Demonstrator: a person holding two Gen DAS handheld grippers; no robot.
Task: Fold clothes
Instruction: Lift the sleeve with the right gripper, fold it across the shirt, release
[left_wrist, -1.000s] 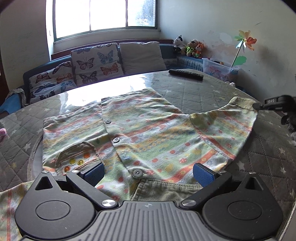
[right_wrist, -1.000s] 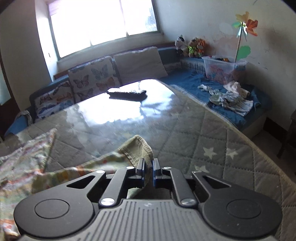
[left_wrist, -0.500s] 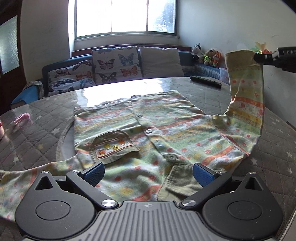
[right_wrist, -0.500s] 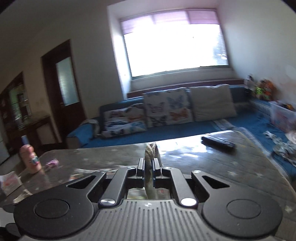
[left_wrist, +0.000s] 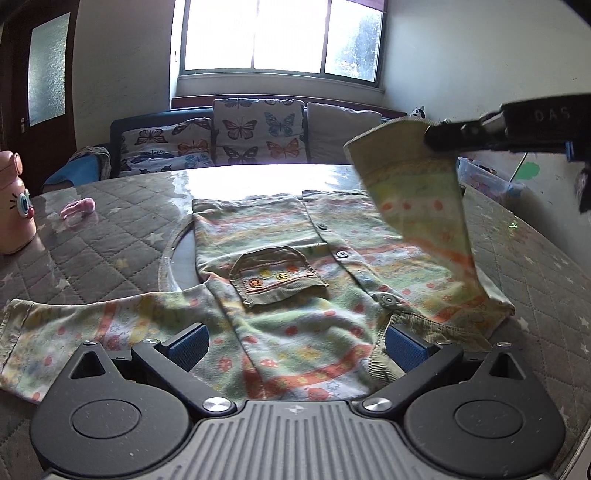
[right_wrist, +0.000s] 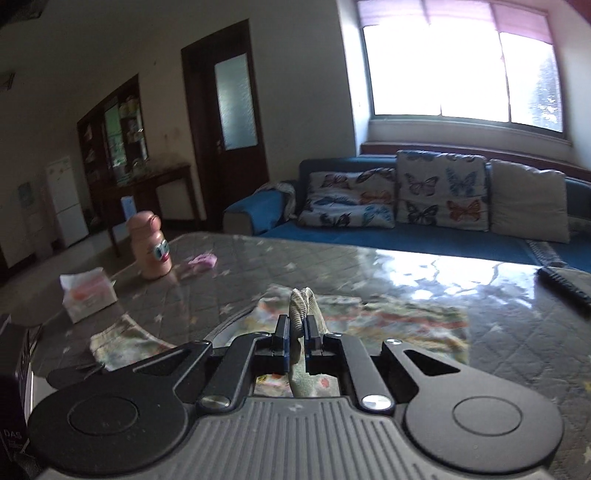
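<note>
The shirt (left_wrist: 295, 266) lies button side up on the quilted table (left_wrist: 122, 236), just ahead of the left gripper (left_wrist: 295, 341), whose 2 blue pads are spread wide over the collar end, gripping nothing. The right sleeve (left_wrist: 417, 206) is raised off the table, its ribbed cuff pinched tight between the pads of the right gripper (right_wrist: 297, 328), and it hangs across the shirt's right half. The other sleeve (left_wrist: 66, 325) lies flat, stretched out to the left of the left gripper.

By my reading, the step in hand is folding the right sleeve inward. The next move calls for laying the cuff flat across the chest, near the pocket (left_wrist: 279, 275), before letting go.

Only the left wrist view shows the whole shirt and the sleeve's drape. Only the right wrist view shows the pinch itself, plus a tissue pack (right_wrist: 88, 295) and pink bottle (right_wrist: 151, 245) beyond.
</note>
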